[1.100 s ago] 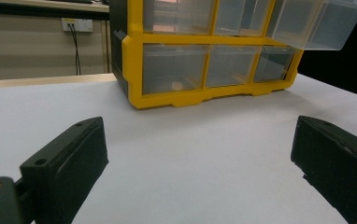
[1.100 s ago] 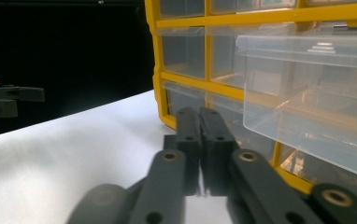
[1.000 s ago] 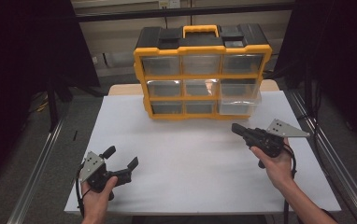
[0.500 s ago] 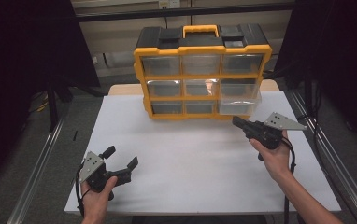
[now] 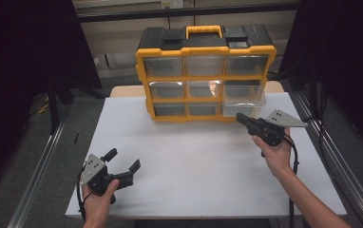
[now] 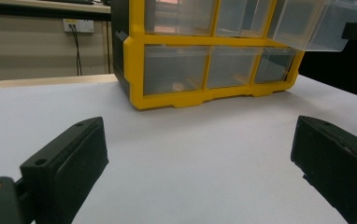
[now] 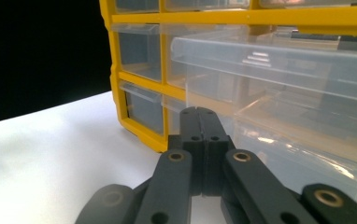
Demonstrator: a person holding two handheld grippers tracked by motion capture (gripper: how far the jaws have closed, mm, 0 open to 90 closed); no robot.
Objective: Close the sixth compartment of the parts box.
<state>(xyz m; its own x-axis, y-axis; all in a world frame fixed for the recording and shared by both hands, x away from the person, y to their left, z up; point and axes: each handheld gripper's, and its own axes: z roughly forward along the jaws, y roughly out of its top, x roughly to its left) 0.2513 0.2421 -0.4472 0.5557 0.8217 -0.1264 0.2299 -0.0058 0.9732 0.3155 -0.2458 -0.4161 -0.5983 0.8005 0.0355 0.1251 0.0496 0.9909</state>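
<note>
From the high view, I saw the yellow organizer [image 5: 205,71] standing upright at the far side of the white table [image 5: 203,171], its black top and yellow handle [image 5: 204,31] facing up. It held three rows of clear drawers. One drawer [image 5: 244,103] on the right side, low in the grid, stuck out past the front of the frame. My right gripper [image 5: 243,118] sat just in front of that pulled-out drawer, its jaws pressed together and pointing toward the drawer's lower left corner; I could not tell from here whether the tips touched it. My right hand [image 5: 277,156] held it from behind, the grey plate [image 5: 282,118] riding on top. My left gripper [image 5: 122,161] rested near the front left of the table, well apart from the organizer, jaws spread wide, with my left hand [image 5: 99,202] wrapped around its body.

In the left gripper view, the two black jaws stood far apart with bare table between them. The organizer [image 6: 204,56] stood beyond, and the open drawer [image 6: 317,23] jutted out at the upper right.

In the right gripper view, the jaws were closed flat against each other with nothing between them, the right gripper [image 7: 201,116] aimed at the organizer's yellow frame [image 7: 139,79]. The protruding drawer [image 7: 279,65] hung just above and to the right of the tips, very near them.
</note>
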